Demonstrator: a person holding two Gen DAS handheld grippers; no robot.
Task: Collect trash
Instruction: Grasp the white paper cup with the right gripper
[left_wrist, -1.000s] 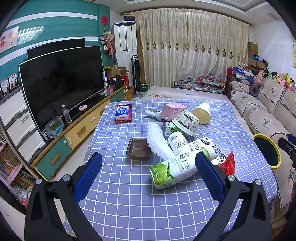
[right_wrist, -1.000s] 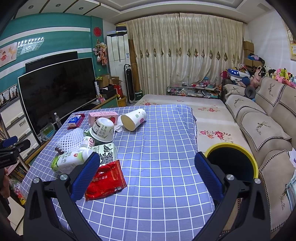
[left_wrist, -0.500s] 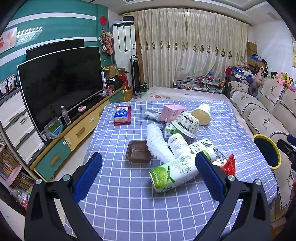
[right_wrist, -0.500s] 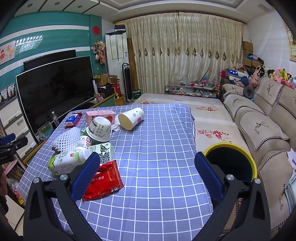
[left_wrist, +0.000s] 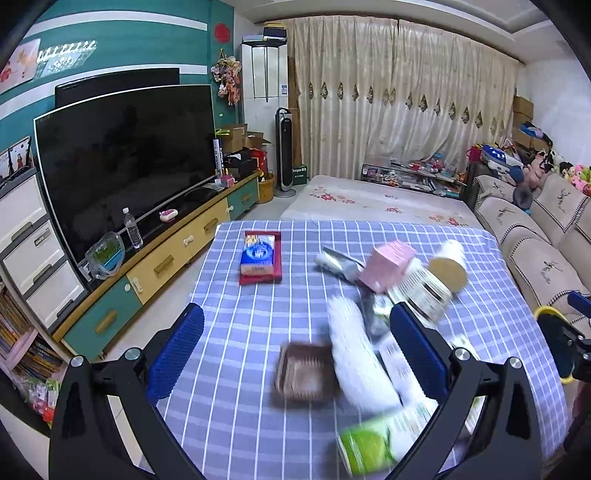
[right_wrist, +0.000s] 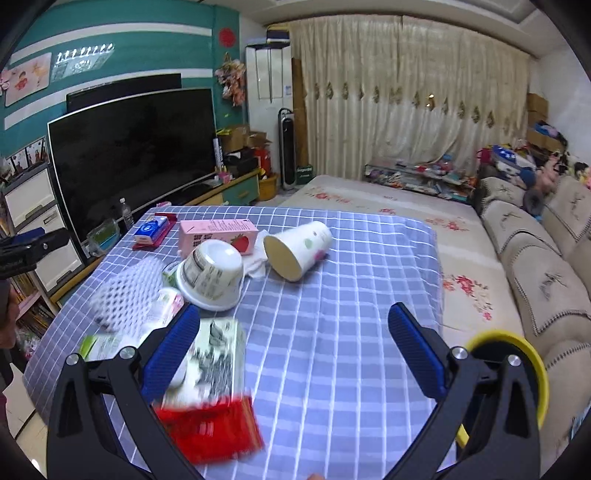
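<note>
Trash lies in a heap on the blue checked tablecloth (left_wrist: 236, 413). My left gripper (left_wrist: 297, 354) is open and empty above a brown plastic tray (left_wrist: 304, 371) and a white foam net (left_wrist: 356, 363), with a green and white bottle (left_wrist: 373, 443) near its right finger. My right gripper (right_wrist: 293, 354) is open and empty over the cloth (right_wrist: 332, 332). A red wrapper (right_wrist: 210, 432) and a printed carton (right_wrist: 210, 365) lie by its left finger. A white bowl (right_wrist: 212, 275), a paper cup (right_wrist: 297, 249) and a pink carton (right_wrist: 218, 234) lie further off.
A yellow-rimmed black bin (right_wrist: 517, 365) stands at the table's right edge by the sofa (right_wrist: 546, 266); it also shows in the left wrist view (left_wrist: 552, 341). A red tray with a blue pack (left_wrist: 260, 256) lies at the far left. A TV (left_wrist: 122, 162) stands to the left.
Both grippers have moved forward and lower toward the trash heap, so the items look larger and blurred. Both stay open and empty.
</note>
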